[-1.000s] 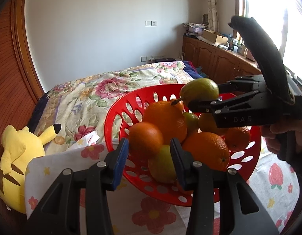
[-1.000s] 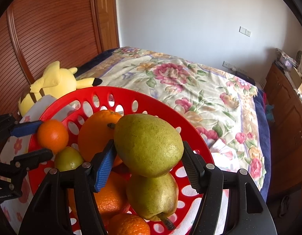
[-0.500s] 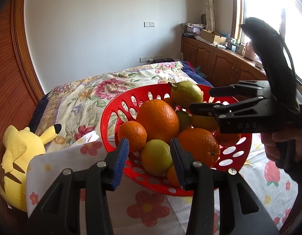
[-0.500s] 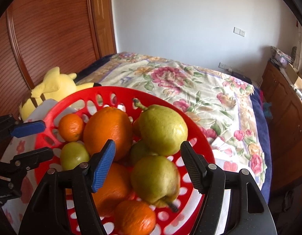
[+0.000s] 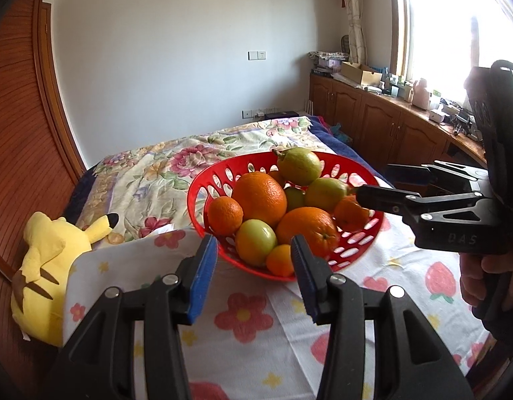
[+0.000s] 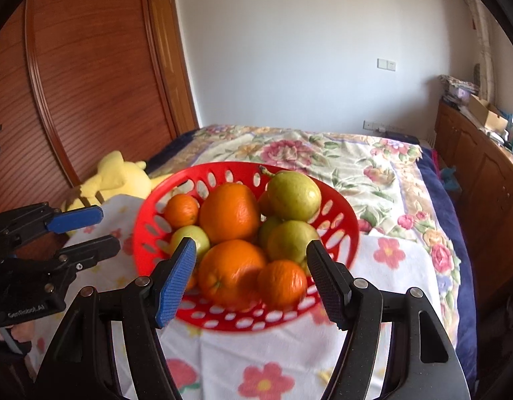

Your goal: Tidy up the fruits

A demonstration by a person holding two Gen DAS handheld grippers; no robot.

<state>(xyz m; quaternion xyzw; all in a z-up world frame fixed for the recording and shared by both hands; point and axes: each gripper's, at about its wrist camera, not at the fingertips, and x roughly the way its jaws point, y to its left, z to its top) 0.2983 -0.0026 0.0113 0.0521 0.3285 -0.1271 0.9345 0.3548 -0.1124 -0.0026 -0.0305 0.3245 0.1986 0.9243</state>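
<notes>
Right then, both claws hung back from the red basket (image 6: 343, 230) of fruit on the flowered cloth, each pointing down toward it. The left claw (image 5: 255, 268) was easing apart with nothing between its pads; the right claw (image 6: 253, 276) stood wide and empty too. Straight ahead of the right sat the top pear (image 6: 293, 195), stem tilted back-left, so that hand looked better placed.

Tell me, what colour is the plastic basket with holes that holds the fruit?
Red. The round plastic basket with oval holes shows best in the right wrist view.
</notes>
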